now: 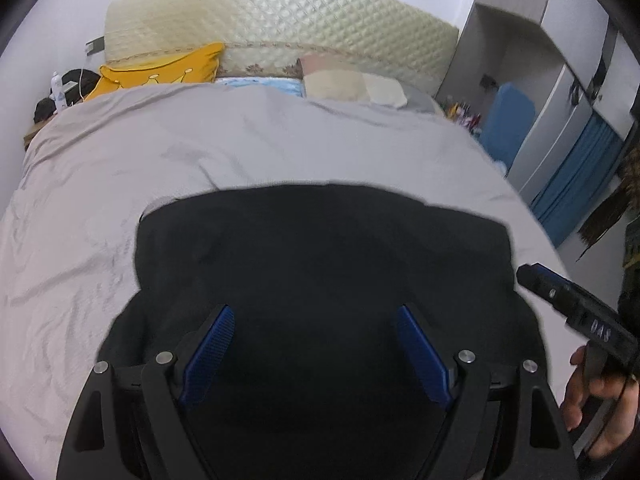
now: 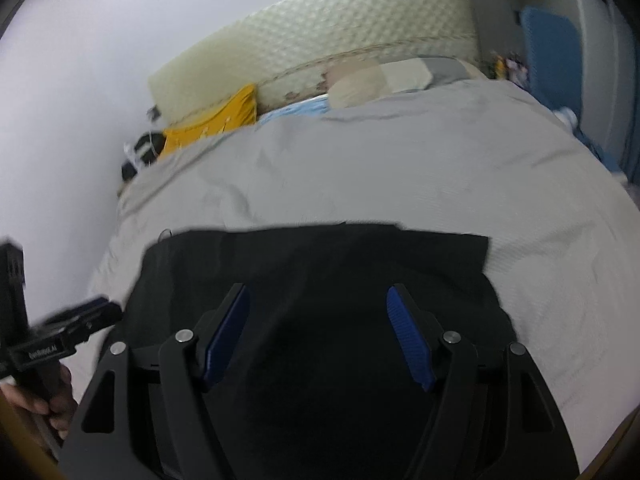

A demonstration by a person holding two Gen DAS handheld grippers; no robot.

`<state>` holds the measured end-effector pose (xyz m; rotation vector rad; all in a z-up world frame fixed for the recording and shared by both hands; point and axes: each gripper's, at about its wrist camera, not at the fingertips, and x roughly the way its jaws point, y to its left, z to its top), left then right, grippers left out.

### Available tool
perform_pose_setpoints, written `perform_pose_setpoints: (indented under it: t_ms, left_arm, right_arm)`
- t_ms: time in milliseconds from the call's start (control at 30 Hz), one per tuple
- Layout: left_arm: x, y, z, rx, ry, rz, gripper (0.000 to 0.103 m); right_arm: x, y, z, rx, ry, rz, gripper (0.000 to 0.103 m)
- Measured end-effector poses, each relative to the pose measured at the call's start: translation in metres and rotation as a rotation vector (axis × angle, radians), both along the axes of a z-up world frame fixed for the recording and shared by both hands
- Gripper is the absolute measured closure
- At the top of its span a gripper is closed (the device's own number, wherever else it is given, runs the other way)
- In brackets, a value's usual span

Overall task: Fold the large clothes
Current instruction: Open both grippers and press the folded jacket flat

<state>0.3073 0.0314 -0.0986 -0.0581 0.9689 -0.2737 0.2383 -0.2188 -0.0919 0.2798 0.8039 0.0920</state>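
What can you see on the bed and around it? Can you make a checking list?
Surface: grey bed cover, wrinkled.
Job's things: black garment lying spread on the cover.
Clutter: yellow cushion, beige pillow, dark items by the bedside.
Grippers: left gripper open above the garment; right gripper open above it too.
Cables: thin white cable at the bedside.
Surroundings: quilted headboard, wardrobe, blue curtain.

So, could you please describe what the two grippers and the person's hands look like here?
Both the left gripper and the right gripper have black angular frames with round silver pins and ribbed blue fingers. Seen side-on, the right gripper's body bears pale lettering too blurred to read. The bare right hand and left hand show no sleeves.
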Motion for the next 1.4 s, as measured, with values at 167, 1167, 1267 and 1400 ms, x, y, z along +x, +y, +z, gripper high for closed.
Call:
perform_pose_setpoints:
  t_ms: [167,1167,1267,1400]
  left_arm:
    - [0.010,-0.014,-0.026,0.080,-0.053,-0.019,0.020]
    - [0.080,-0.030,-0.086,0.118,-0.079,0.016,0.013]
    - [0.074,-0.030,-0.082,0.121,-0.083,0.019,0.013]
    - [0.062,-0.027,-0.072,0.133,-0.094,0.022,0.013]
  right_arm:
    - [0.013,0.017,-0.043,-0.104,-0.006,0.026,0.026]
    - [0.091,0.030,-0.094,-0.161,-0.020,-0.018,0.013]
    - [0.087,0.028,-0.095,-0.150,-0.024,-0.016,0.013]
    - [0.070,0.023,-0.085,-0.136,-0.066,-0.008,0.013]
